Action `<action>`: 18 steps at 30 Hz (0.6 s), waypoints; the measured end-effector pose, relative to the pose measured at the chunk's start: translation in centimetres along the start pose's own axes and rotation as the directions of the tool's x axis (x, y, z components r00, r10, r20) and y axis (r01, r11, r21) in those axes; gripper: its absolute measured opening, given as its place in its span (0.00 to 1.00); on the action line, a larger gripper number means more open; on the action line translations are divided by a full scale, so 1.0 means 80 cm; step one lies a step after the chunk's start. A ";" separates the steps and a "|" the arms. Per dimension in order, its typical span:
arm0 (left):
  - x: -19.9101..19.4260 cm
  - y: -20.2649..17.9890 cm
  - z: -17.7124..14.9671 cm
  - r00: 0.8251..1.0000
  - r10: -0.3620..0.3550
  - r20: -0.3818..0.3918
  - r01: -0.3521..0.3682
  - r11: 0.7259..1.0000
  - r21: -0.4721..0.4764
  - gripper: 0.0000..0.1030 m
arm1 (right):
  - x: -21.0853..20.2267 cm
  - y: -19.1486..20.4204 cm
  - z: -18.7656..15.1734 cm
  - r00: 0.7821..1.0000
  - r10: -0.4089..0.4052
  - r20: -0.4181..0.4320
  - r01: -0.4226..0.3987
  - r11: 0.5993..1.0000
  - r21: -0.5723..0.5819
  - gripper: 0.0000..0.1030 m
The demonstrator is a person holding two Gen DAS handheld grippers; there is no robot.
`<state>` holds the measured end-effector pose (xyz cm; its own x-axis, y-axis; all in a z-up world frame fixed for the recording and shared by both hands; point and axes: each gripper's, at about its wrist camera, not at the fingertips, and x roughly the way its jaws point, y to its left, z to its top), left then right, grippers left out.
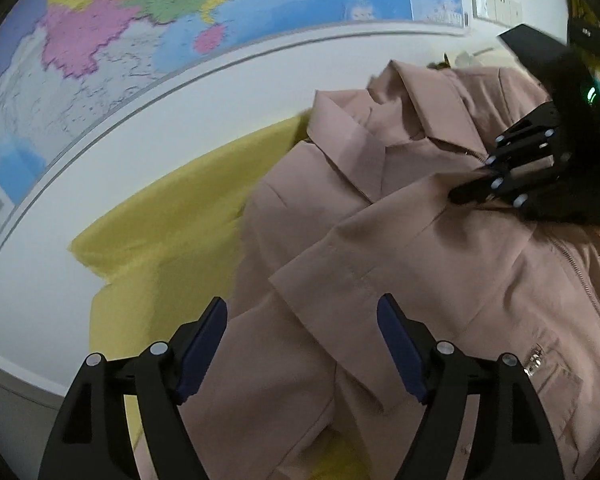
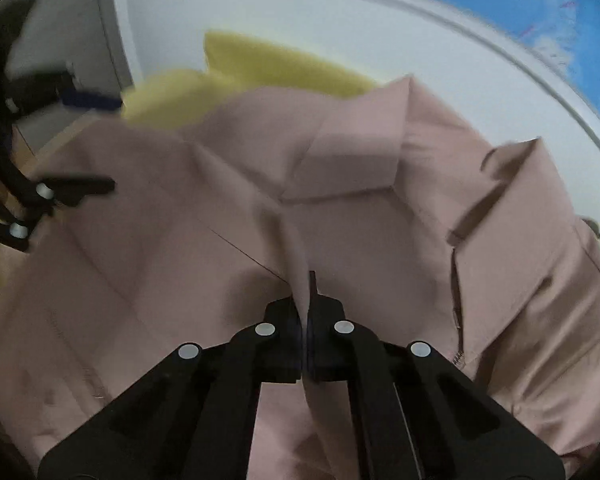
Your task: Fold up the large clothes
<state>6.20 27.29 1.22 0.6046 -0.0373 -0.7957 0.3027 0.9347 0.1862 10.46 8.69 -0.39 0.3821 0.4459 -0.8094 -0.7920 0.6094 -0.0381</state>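
A dusty-pink jacket [image 1: 400, 240] with a collar and a zip lies on a yellow cloth [image 1: 160, 232]. My left gripper [image 1: 300, 320] is open just above the jacket's folded sleeve, holding nothing. My right gripper [image 2: 305, 296] is shut on a ridge of the jacket's fabric [image 2: 300, 248]. In the left wrist view the right gripper [image 1: 476, 184] shows at the right, pinching the jacket near the collar. In the right wrist view the left gripper [image 2: 76, 190] shows at the left edge over the jacket [image 2: 180, 208].
A coloured wall map [image 1: 140, 32] hangs on the white wall [image 1: 220, 112] behind the surface. The yellow cloth [image 2: 260, 68] extends past the jacket toward the wall. Wall switches [image 1: 496, 2] and dark objects sit at the far right.
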 end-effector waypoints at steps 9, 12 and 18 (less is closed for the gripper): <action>-0.080 -0.002 -0.034 0.960 -0.193 0.202 0.198 0.980 -0.004 0.77 | -0.128 0.067 -0.106 0.986 0.153 0.062 -0.139 0.974 -0.180 0.09; -0.093 -0.017 -0.053 0.945 -0.233 0.231 0.231 0.972 0.034 0.81 | -0.113 0.084 -0.152 0.990 0.136 -0.040 -0.142 0.971 -0.193 0.33; -0.109 -0.024 -0.075 0.919 -0.317 0.234 0.317 0.948 0.038 0.81 | -0.137 0.037 -0.169 0.960 0.277 0.041 -0.277 0.961 -0.007 0.54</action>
<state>-4.08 27.93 4.34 0.6324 -0.4133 -0.6551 0.5065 0.8605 -0.0540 -2.50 -3.20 0.46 0.1670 0.6234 -0.7638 -0.8699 0.4578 0.1834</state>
